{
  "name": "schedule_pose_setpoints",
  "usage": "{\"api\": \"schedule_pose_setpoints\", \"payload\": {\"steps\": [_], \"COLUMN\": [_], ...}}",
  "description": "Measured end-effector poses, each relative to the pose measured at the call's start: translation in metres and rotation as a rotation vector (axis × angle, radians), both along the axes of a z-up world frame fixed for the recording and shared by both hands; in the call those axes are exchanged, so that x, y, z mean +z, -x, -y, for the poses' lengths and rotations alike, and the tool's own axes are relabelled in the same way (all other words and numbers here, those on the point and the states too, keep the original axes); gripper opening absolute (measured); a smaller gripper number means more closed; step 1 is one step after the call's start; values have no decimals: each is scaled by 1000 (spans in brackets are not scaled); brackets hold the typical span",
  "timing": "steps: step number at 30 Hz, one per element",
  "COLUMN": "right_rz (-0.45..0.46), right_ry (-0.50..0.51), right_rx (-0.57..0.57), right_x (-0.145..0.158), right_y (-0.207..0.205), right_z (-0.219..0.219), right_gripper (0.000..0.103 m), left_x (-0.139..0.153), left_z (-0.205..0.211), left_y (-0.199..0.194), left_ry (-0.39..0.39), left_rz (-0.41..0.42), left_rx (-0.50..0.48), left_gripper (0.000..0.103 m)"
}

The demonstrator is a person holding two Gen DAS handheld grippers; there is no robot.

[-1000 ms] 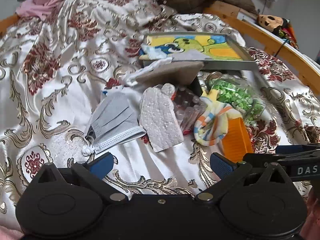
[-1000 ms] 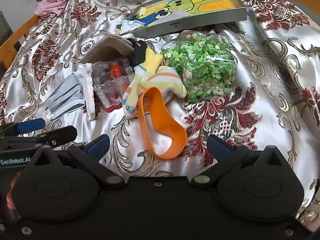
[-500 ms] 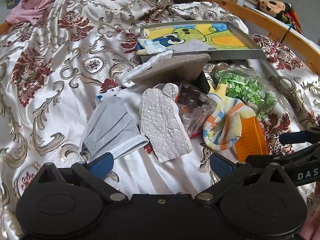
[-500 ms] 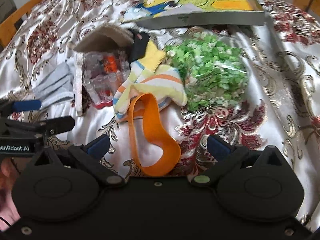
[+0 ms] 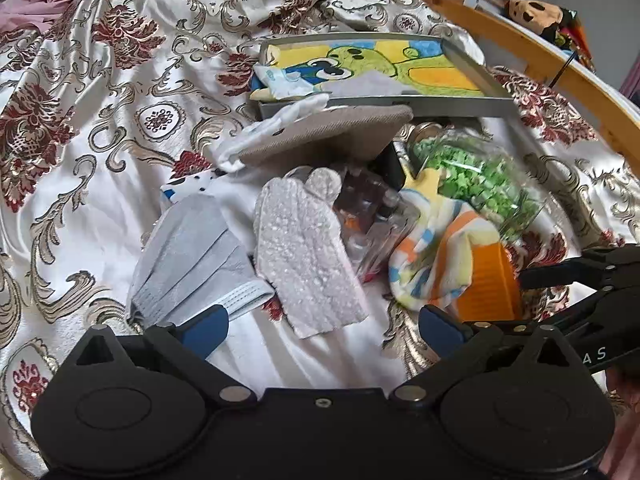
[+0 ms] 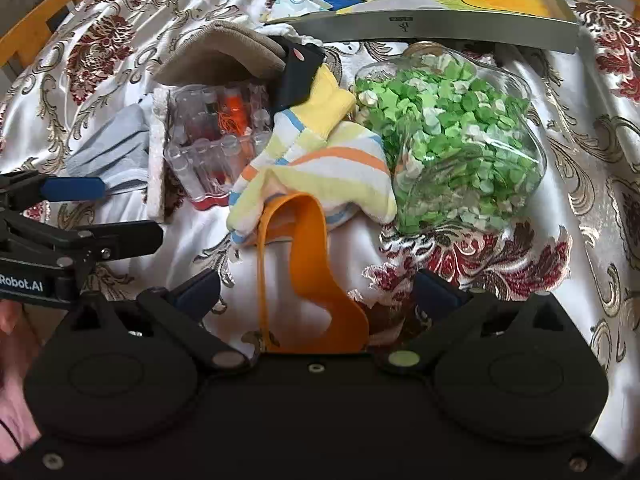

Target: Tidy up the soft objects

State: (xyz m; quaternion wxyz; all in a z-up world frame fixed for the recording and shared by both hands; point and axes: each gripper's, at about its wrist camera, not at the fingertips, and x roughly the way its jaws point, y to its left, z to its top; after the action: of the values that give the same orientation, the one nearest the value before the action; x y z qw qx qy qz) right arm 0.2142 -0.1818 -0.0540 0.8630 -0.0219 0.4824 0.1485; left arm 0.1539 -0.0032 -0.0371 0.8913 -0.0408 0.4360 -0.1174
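Cluttered pile on satin floral bed cover [image 5: 120, 128]: striped soft sock [image 6: 320, 160] mid-pile, orange rubbery band [image 6: 312, 272] looped under its near edge. Glass jar of green paper bits [image 6: 452, 140] just right of it, clear plastic tube box [image 6: 212, 136] left, pleated grey mask [image 5: 192, 256] and white foam slab [image 5: 304, 256] further left. Left tongs [image 5: 324, 326] spread, empty; right tongs [image 6: 316, 292] spread over the band.

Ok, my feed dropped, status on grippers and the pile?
Left gripper open, empty. Right gripper open, straddling orange band. Striped sock overlaps the band; jar of green bits touches it.
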Motion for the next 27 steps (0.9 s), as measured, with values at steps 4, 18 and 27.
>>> {"api": "schedule_pose_setpoints", "payload": {"steps": [4,18,27], "right_rz": [6,5,23], "right_ry": [1,-7,-13], "right_rx": [20,38,54], "right_x": [3,8,14], "right_y": [-3,-1,3], "right_z": [2,4,4], "right_gripper": [90,34,15], "left_x": [-2,-9,-10], "left_z": [4,3,3], "left_y": [-3,-7,-4], "left_ry": [-18,-8,-14], "left_rz": [2,-28,-19], "left_rx": [-8,-3,1], "left_gripper": [92,67,45]}}
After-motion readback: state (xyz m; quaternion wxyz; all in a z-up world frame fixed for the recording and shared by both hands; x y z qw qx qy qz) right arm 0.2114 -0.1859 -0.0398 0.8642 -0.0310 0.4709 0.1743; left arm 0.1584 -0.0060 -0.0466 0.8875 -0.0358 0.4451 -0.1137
